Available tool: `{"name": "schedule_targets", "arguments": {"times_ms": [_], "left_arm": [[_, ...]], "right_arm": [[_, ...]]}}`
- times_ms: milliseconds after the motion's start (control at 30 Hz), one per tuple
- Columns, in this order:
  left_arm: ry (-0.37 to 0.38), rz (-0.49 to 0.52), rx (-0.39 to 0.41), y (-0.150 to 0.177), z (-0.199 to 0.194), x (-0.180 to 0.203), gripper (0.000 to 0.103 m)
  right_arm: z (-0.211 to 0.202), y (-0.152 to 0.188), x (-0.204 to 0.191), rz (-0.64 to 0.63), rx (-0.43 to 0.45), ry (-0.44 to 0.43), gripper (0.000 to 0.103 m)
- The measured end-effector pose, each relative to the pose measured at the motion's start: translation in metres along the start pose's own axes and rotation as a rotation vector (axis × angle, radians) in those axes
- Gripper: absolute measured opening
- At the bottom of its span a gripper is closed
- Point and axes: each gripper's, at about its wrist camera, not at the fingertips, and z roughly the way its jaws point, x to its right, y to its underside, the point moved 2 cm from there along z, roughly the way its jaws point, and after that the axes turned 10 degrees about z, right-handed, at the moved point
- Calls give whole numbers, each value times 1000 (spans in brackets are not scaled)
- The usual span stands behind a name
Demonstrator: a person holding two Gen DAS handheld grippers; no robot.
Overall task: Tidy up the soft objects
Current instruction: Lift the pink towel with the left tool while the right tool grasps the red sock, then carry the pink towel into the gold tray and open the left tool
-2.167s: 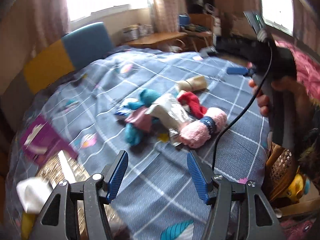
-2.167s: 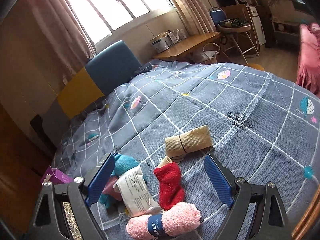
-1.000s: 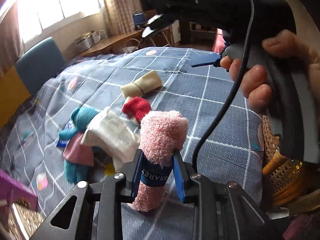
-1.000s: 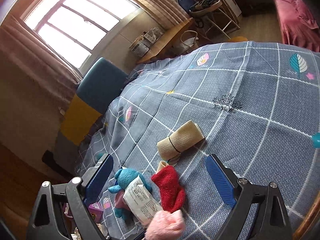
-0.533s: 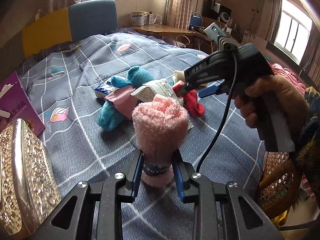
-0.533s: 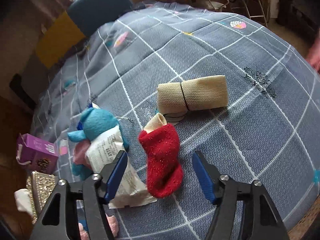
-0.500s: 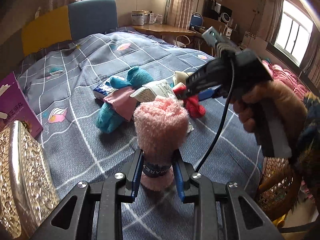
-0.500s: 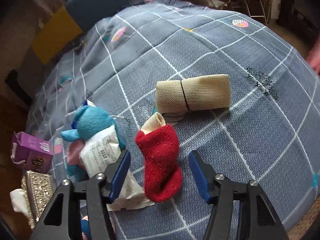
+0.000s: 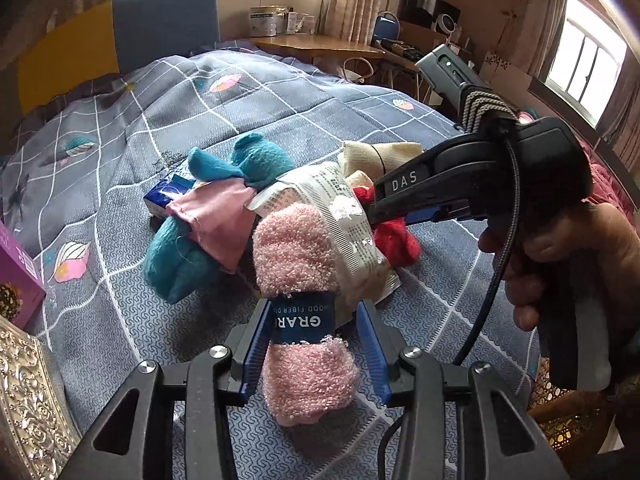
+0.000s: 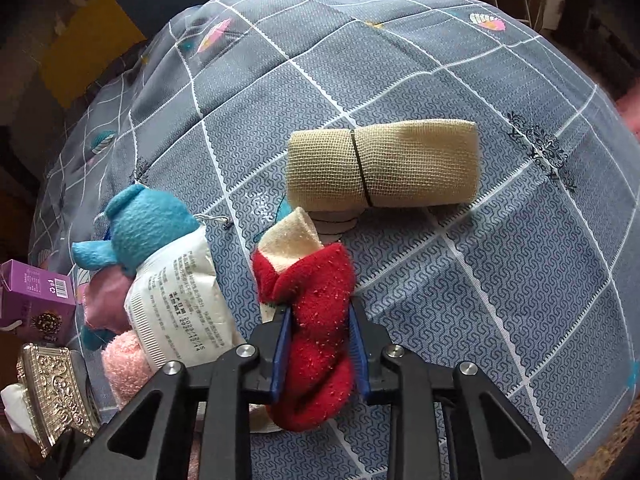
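Pink fuzzy sock roll (image 9: 308, 296) sits between the left hand-held gripper (image 9: 316, 344), whose blue pads flank its label band with the right pad slightly off. Right hand-held gripper (image 10: 318, 344) is clamped on the red sock (image 10: 316, 320). Beyond lie a teal plush (image 10: 144, 228), white packet (image 10: 180, 312) and beige roll (image 10: 384, 168) on the bed (image 10: 520, 280).

Fuzzy pink roll (image 9: 298, 256) — woven bedspread (image 9: 400, 128)
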Motion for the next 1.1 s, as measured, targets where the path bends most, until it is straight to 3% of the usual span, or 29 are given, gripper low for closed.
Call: {"name": "schedule_targets", "arguments": {"times_ms": [200, 233, 267, 467, 667, 800, 933, 1100], "left_arm": [[-15, -7, -61, 5, 16, -3, 46], [-7, -19, -79, 9, 19, -4, 43], [-2, -33, -92, 12, 22, -6, 33], [3, -101, -64, 14, 1, -16, 30], [-20, -178, -11, -15, -41, -37, 30], [-90, -234, 48, -44, -77, -74, 30], [-210, -327, 100, -68, -118, -141, 31], [-391, -514, 145, -37, -172, -243, 31]], "right_arm": [[5, 1, -13, -43, 3, 22, 34], [4, 2, -15, -54, 3, 24, 35], [5, 3, -16, -62, 5, 28, 35], [8, 3, -22, -88, 12, 49, 34], [10, 5, -27, -121, 24, 71, 34], [10, 10, -30, -133, 30, 78, 34], [11, 11, -33, -174, 44, 99, 34], [12, 10, -35, -199, 53, 111, 34]]}}
